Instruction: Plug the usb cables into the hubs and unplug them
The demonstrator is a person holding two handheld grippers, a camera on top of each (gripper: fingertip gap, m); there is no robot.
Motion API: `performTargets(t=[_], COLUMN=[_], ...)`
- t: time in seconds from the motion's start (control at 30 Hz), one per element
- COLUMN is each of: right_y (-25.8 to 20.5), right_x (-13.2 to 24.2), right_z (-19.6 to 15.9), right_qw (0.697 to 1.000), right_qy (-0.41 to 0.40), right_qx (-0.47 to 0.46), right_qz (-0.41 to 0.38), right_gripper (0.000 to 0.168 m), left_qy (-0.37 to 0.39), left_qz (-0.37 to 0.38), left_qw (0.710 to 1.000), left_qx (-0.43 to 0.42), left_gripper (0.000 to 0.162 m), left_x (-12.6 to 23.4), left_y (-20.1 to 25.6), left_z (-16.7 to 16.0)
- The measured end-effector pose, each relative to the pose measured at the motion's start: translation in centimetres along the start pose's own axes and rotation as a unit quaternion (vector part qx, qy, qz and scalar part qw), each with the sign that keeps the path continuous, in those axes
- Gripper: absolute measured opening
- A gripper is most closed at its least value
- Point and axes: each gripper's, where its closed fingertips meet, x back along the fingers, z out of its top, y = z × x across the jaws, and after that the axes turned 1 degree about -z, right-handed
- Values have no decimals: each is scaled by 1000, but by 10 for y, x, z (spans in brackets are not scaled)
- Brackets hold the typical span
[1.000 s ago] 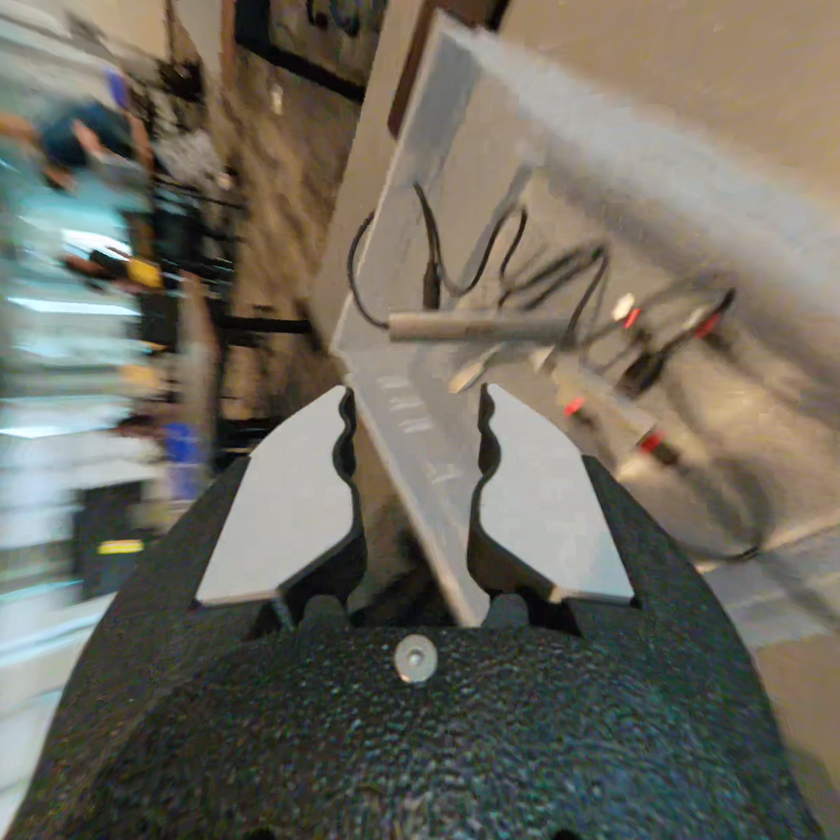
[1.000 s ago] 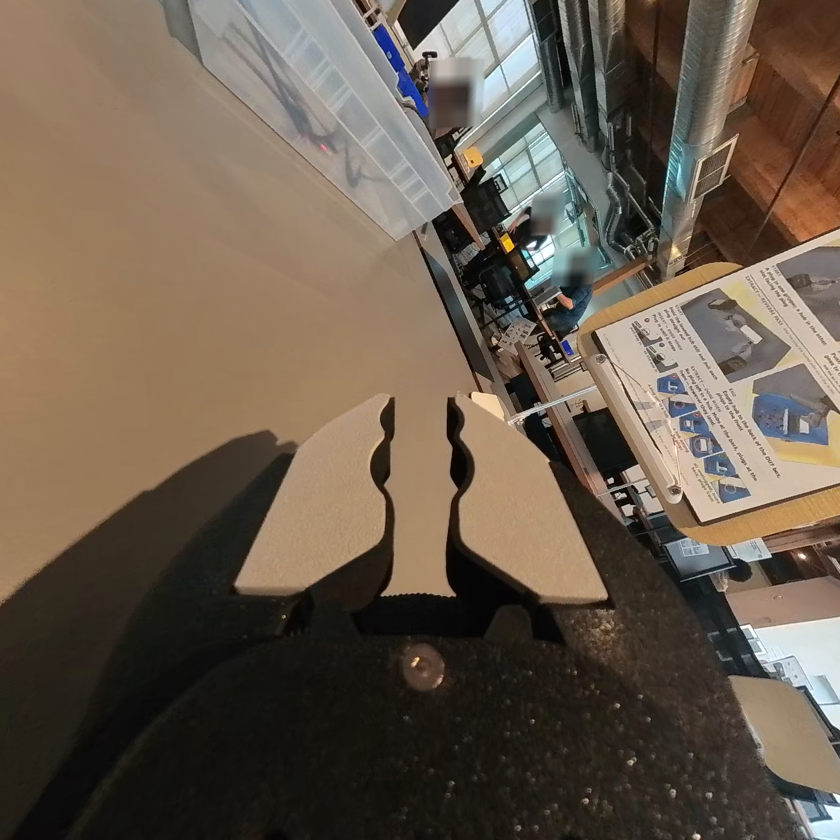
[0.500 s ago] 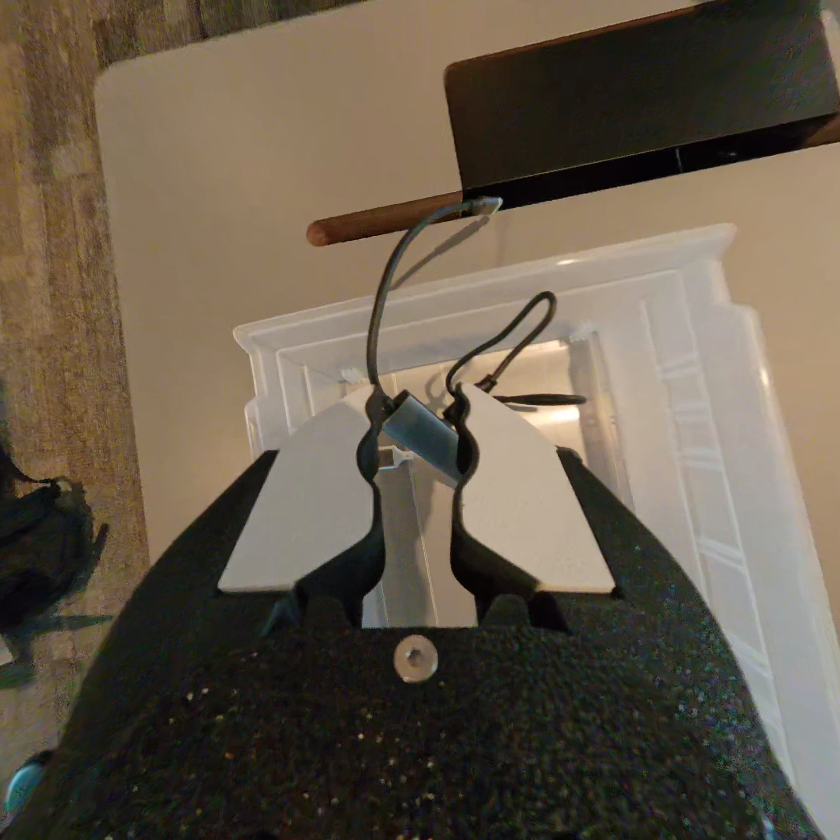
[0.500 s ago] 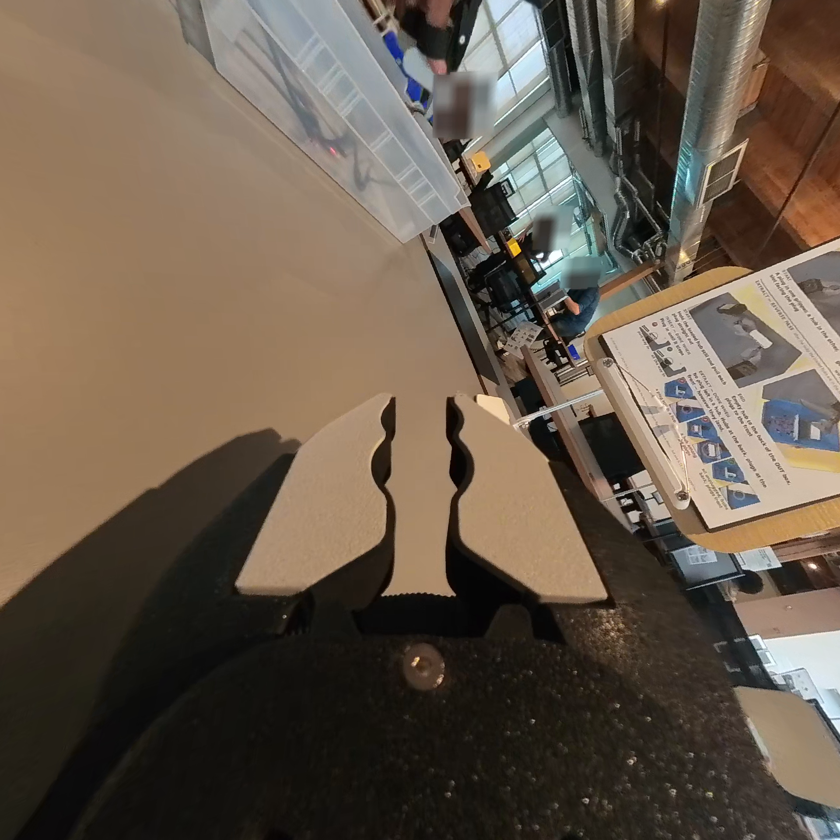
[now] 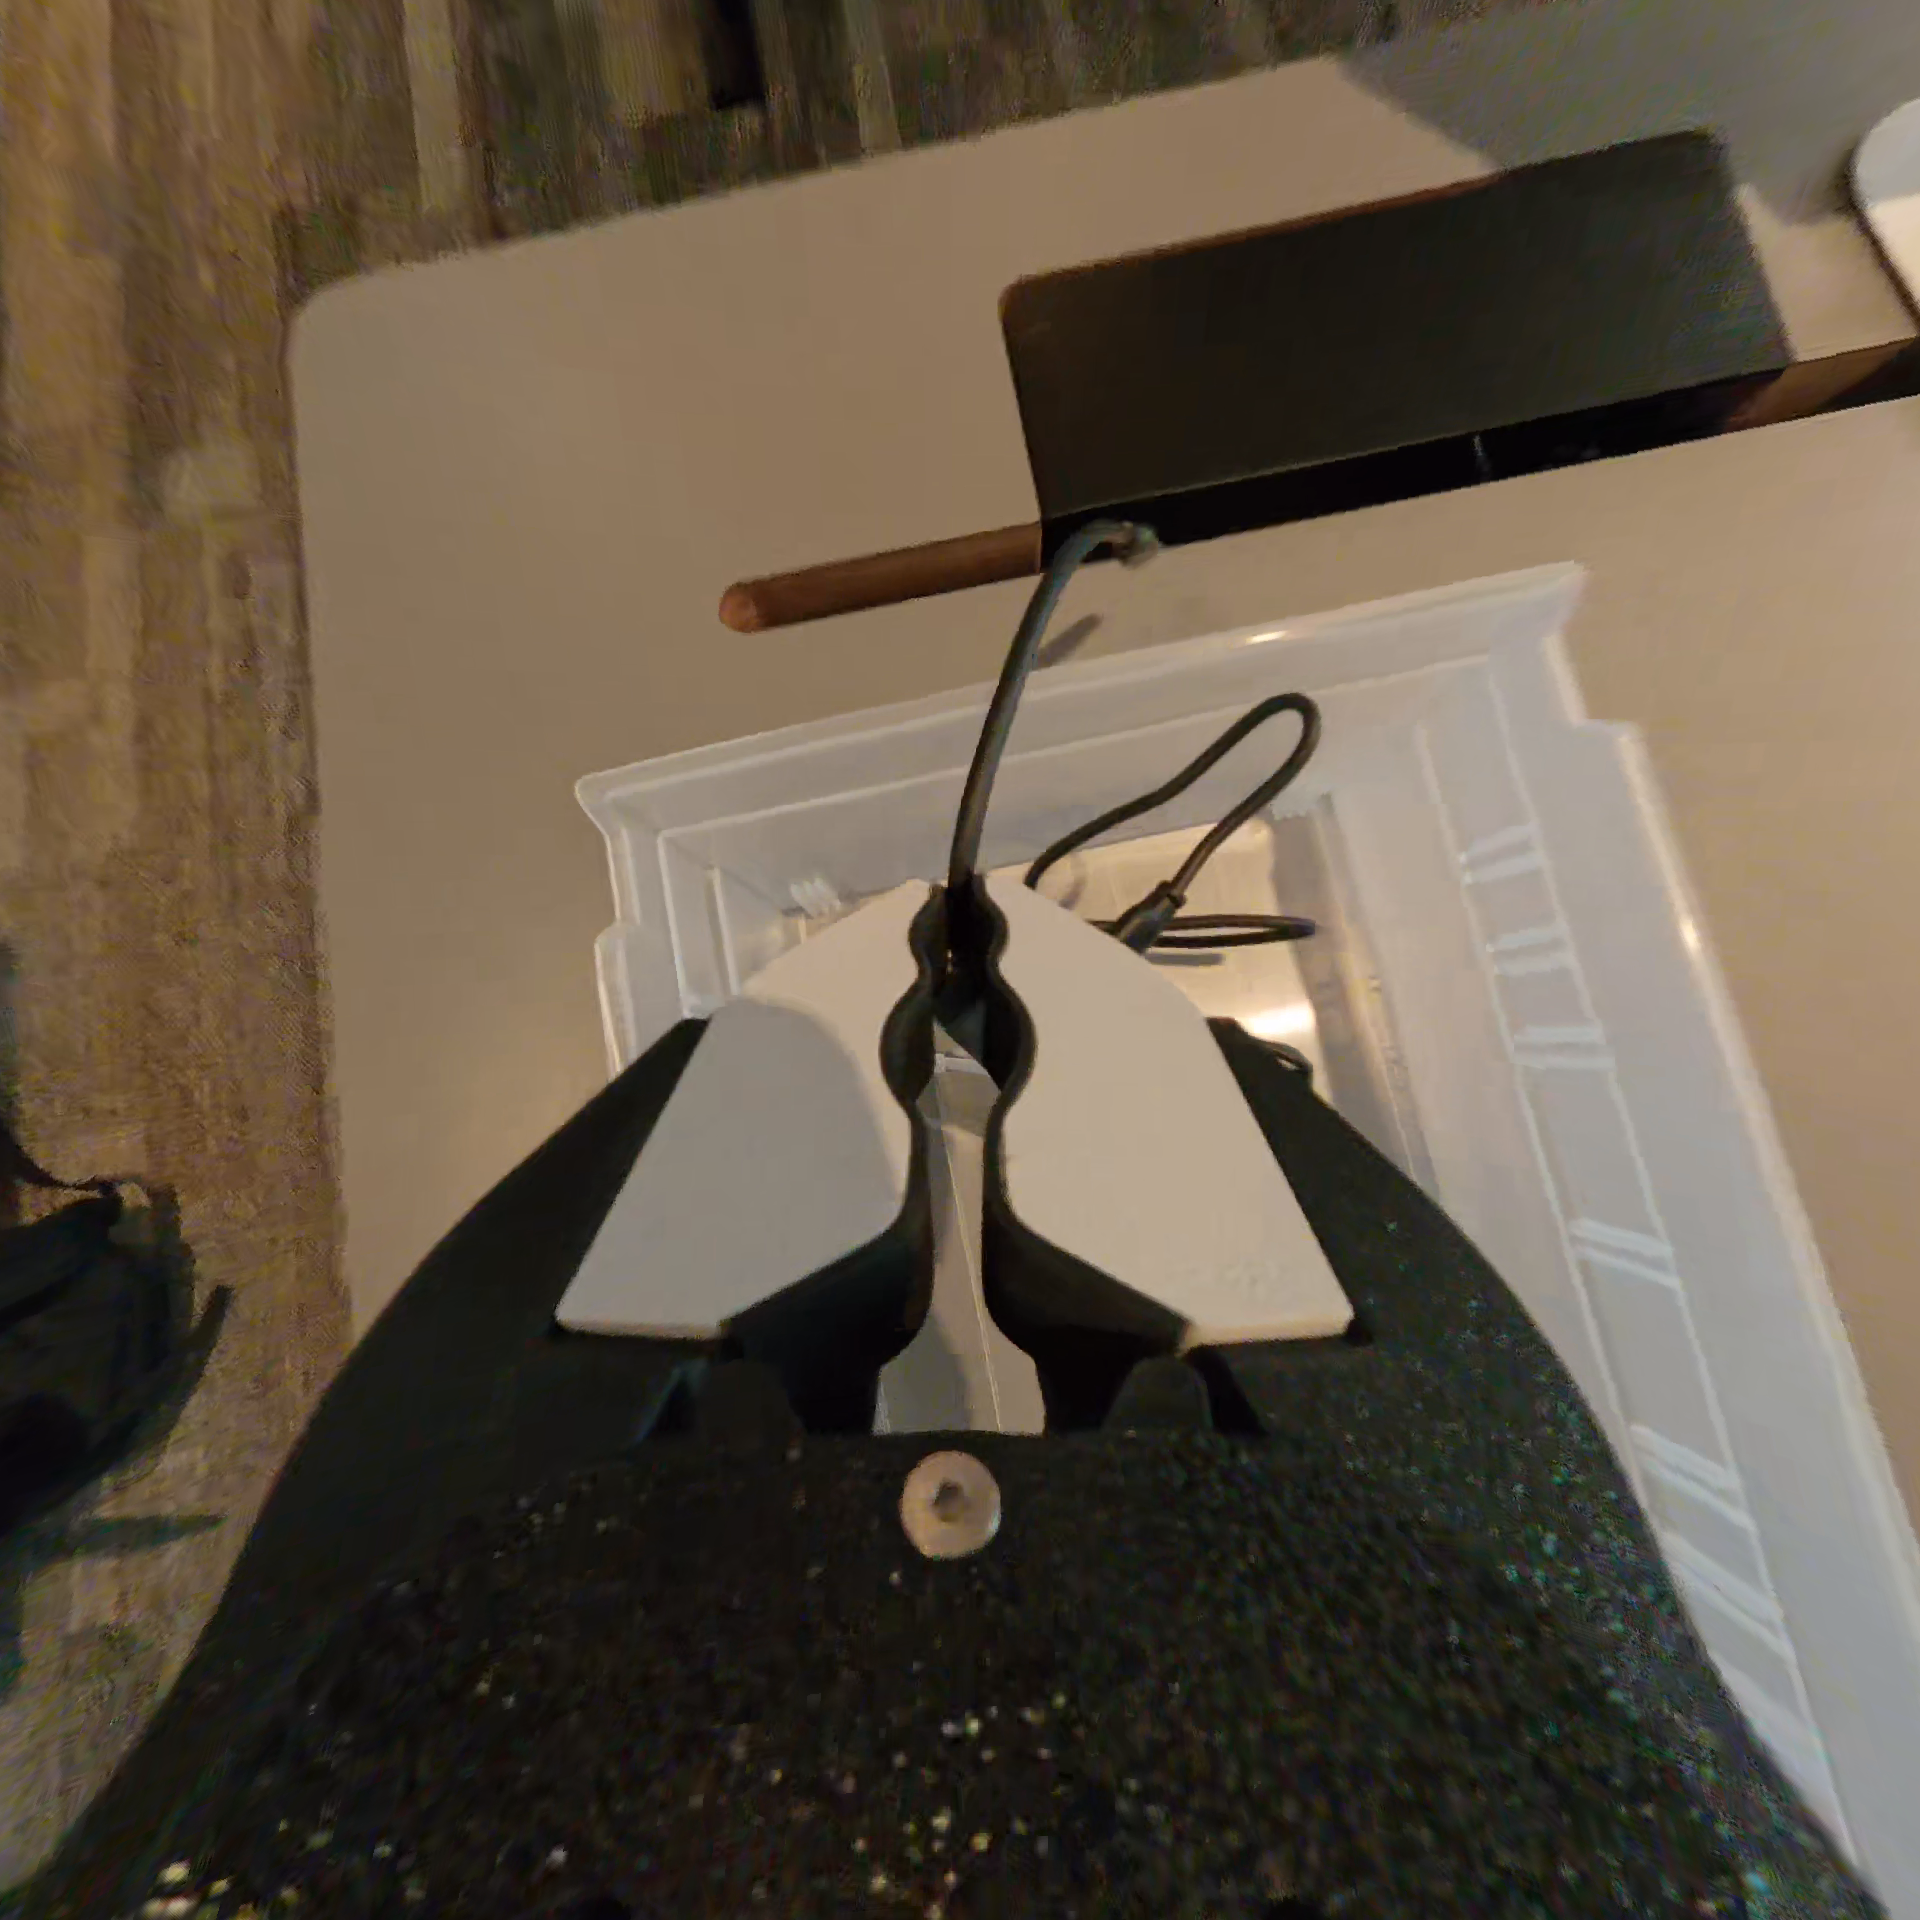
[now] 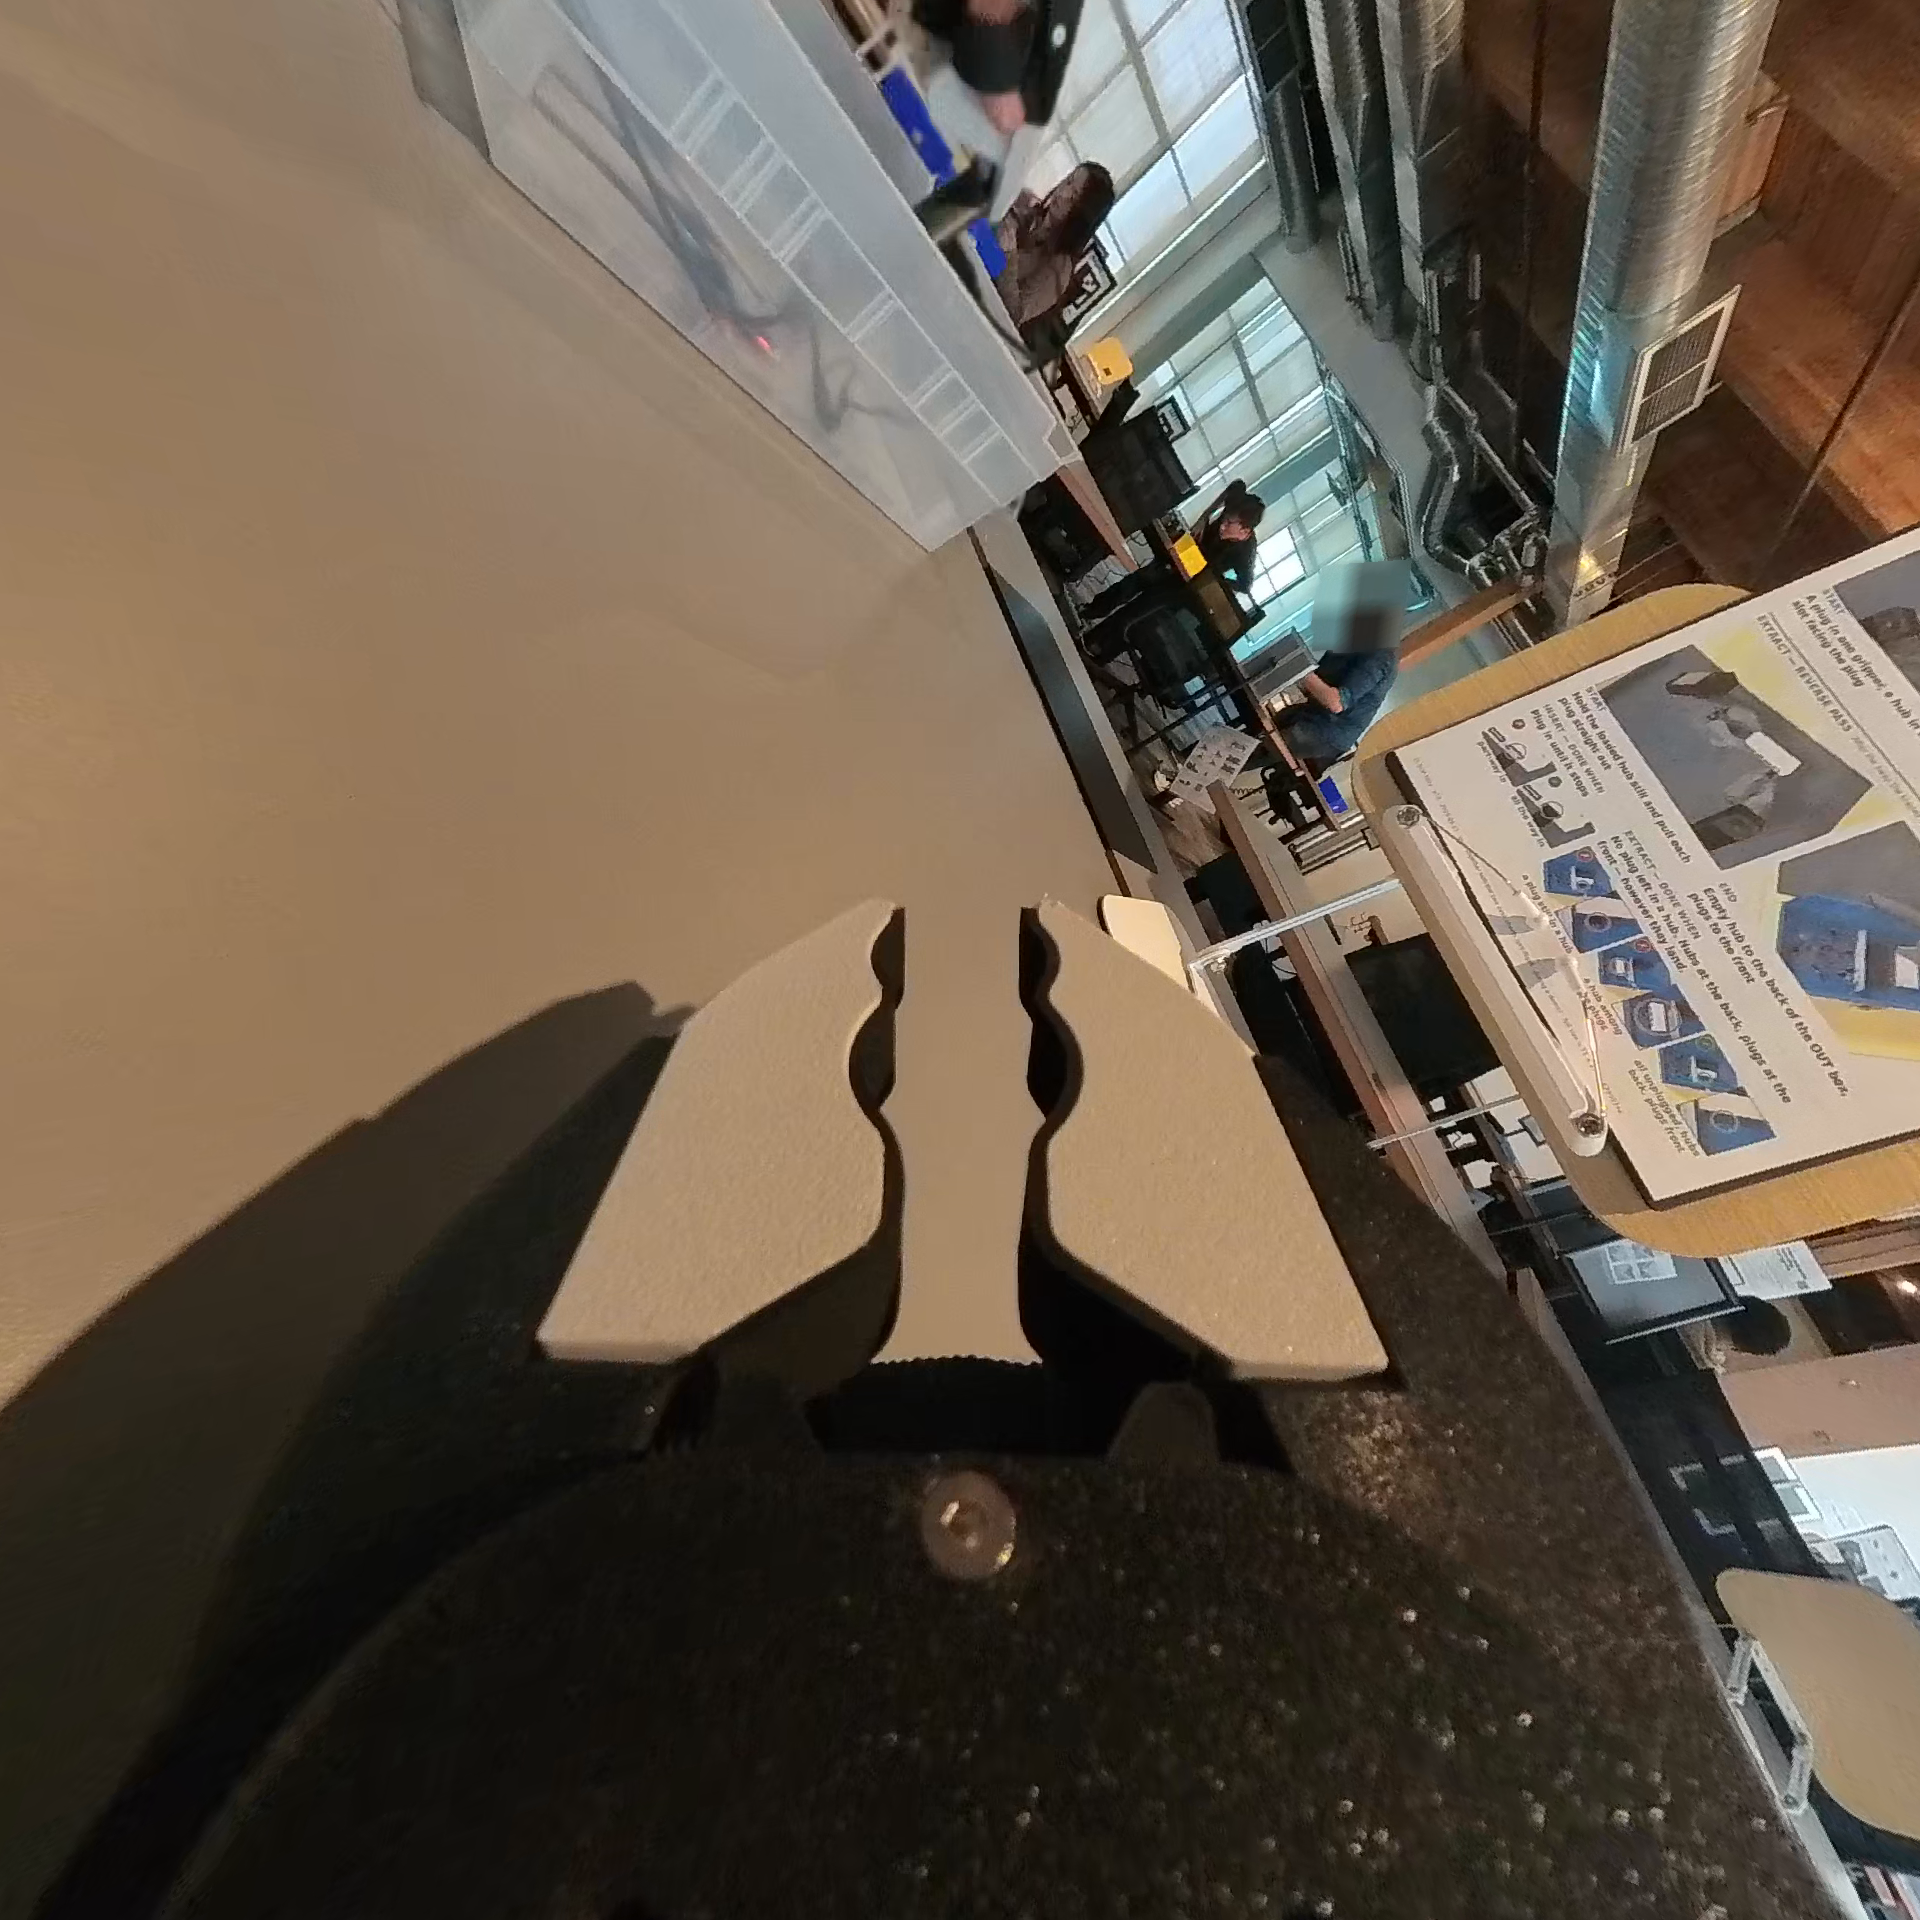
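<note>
The left gripper (image 5: 956, 940) pinches a hub's (image 5: 961, 1049) cable end over the bin (image 5: 1507, 935), its limp lead (image 5: 1003, 717) arching far, so hold the rigid body, while the right gripper's (image 6: 961, 930) jaws hang spread, empty, over the counter (image 6: 416, 675)

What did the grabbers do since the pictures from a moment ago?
The left gripper swung from a blurry side look at the bin to above it, then closed on a hub, whose cable sticks up from the fingertips. Half a second ago its fingers were wider apart around the hub.

The right gripper stayed open and empty over the table, barely shifting.
</note>
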Motion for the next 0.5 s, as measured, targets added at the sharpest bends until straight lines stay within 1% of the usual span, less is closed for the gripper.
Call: performTargets(t=[0.17,0.27,0.4,0.5], right_y=[-1,-2,-2,-3], right_x=[1,1,1,1], right_z=[2,3,5,6], right_qw=[1000,1000,1000,1000], right_qy=[4,5,7,9], right_qx=[5,10,15,20], right_qz=[1,-1,-3,-2], right_gripper=[21,21,21,21], left_qy=[91,121,93,59], left_qz=[30,35,34,29], left_qw=[995,992,995,998], left_qx=[-24,-17,5,23], left_gripper=[3,3,3,3], left_x=[57,91,119,121], left_y=[6,12,19,21], left_z=[22,21,-7,-38])
